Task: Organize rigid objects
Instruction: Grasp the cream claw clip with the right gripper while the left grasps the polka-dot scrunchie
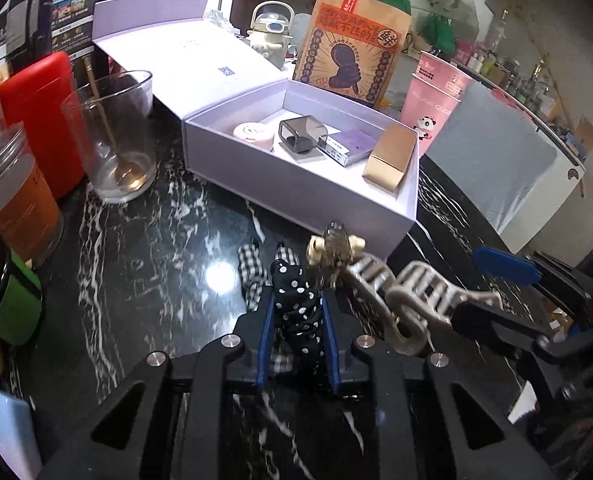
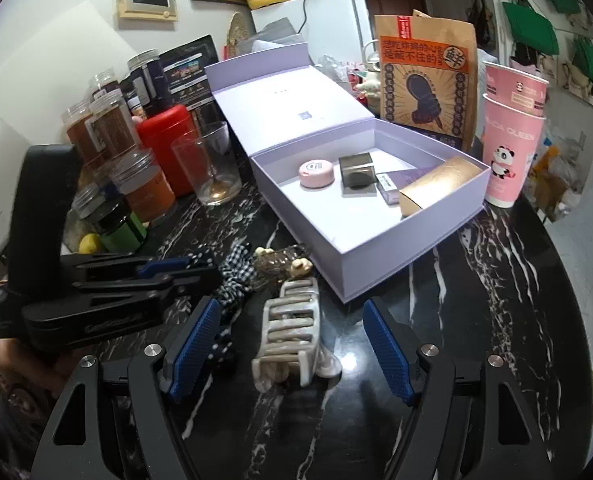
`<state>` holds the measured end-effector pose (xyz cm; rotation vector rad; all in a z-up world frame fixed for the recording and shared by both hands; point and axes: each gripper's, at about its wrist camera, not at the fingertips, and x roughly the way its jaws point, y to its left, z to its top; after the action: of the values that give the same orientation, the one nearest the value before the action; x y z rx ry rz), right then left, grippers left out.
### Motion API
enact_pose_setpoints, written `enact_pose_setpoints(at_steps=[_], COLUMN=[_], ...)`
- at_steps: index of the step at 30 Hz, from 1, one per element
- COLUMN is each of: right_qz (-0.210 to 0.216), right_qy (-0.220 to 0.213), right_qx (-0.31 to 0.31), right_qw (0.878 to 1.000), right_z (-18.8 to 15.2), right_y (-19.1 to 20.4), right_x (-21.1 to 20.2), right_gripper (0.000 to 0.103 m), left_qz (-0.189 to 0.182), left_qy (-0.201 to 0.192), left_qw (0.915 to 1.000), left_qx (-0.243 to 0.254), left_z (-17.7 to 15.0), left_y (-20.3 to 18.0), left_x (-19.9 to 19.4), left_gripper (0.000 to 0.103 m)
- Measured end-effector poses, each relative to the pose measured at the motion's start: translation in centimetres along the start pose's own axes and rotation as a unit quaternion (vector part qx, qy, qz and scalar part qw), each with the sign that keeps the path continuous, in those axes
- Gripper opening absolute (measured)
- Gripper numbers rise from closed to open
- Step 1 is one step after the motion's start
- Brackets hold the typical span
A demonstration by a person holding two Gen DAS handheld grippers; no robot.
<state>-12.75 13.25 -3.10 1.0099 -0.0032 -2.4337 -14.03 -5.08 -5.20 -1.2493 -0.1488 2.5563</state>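
Because the left gripper [image 1: 298,308] has its jaws pinched on soft cloth, the black polka-dot scrunchie [image 1: 296,304], the grip in the left wrist view looks less sure than it would on a hard thing. The fabric fills the gap between the blue pads and bulges out ahead of the tips. A gingham scrunchie [image 1: 250,270] lies touching it on the left, partly under the jaws, and could be dragged along if it is snagged. Just ahead, a brown hair claw with cream ends [image 1: 334,250] rests against the near wall of the lavender gift box [image 1: 296,196], and a beige hair claw [image 1: 396,300] lies to the right; a lift that swings right could knock either one. The box stands open on the black marble tabletop [image 1: 156,248], already holding a pink round tin [image 1: 252,134], a dark square case [image 1: 302,134] and a gold carton [image 1: 390,156]. A carry that comes in low could catch the box's near wall.

From the right wrist view, the right gripper [image 2: 292,350] has its jaws spread wide and grips nothing. The beige hair claw [image 2: 292,330] lies on the tabletop [image 2: 476,280] between them, nearer the left pad, with neither pad touching it. Closing from here would probably push it sideways before it is caught, and its curved teeth could let it twist or pop out. The left gripper [image 2: 204,268] sits close on the left, over the scrunchies, so the two tools could bump if both move at once. The brown claw [image 2: 280,262] lies just beyond, near the box [image 2: 376,272].
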Motion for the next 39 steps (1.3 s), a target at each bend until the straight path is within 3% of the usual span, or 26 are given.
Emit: enact_pose_setpoints(at_steps=[10, 26, 34, 35, 38, 39], right_qz=[-0.009, -0.016, -0.019, -0.02, -0.024, -0.027], right_qy=[0.02, 0.056, 0.059, 0.06, 0.066, 0.066], right_qx=[-0.004, 0.004, 0.004, 0.003, 0.001, -0.002], right_qw=[1.0, 0.998, 0.998, 0.998, 0.998, 0.997], right_z=[-0.8, -2.0, -2.2, -2.2, -2.4, -2.4], right_y=[0.3, -0.2, -0.3, -0.2, -0.2, -0.2], right_x=[2.0, 5.0, 5.5, 5.6, 6.0, 6.1], right_gripper=[0.075, 0.075, 0.074, 0.068, 0.032, 0.03], left_qz=[0.022, 0.025, 0.057, 0.063, 0.07, 0.067], left_qy=[-0.001, 0.053, 0.049, 0.047, 0.042, 0.043], left_qw=[0.9992, 0.996, 0.9966, 0.9965, 0.9964, 0.9966], left_qx=[-0.033, -0.068, -0.034, -0.029, -0.025, -0.022], left_z=[-1.9, -3.3, -3.3, -3.4, -3.5, -3.5], left_y=[2.3, 4.0, 2.8, 2.6, 2.4, 2.4], left_x=[-2.6, 1.1, 1.4, 1.4, 1.3, 1.2], left_gripper=[0.022, 0.023, 0.024, 0.025, 0.023, 0.023])
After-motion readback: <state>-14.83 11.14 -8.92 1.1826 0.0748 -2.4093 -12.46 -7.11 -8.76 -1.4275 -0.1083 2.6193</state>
